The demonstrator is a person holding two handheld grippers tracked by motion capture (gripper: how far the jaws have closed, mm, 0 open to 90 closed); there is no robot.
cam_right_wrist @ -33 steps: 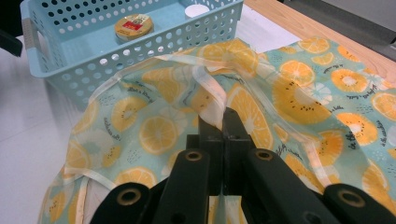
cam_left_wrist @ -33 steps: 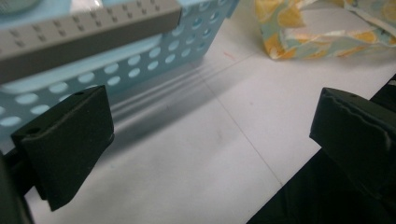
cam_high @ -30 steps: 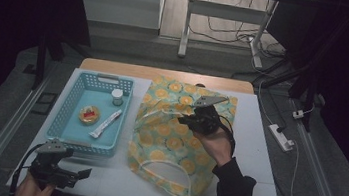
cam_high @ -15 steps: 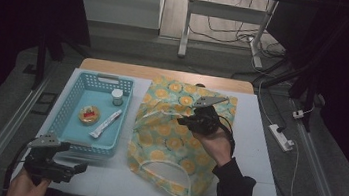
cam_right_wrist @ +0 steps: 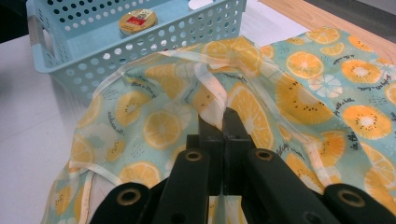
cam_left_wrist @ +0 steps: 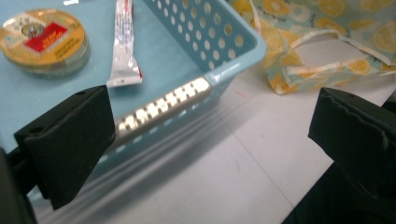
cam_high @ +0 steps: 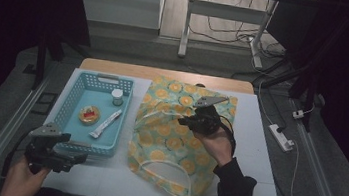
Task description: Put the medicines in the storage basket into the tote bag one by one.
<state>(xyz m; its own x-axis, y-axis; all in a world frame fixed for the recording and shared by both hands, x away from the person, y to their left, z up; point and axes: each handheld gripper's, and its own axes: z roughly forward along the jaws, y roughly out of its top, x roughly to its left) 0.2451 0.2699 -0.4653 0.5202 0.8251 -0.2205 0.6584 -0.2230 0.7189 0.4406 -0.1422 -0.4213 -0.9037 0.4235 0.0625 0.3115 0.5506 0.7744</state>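
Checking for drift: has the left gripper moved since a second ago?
Yes. In the high view the left gripper has shifted right along the table's near edge, closer to the blue basket's near-left corner.

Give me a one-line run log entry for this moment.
right gripper: shut on bag, pinching its strap | left gripper: open, holding nothing, near basket | in basket: tin, sachet, small jar
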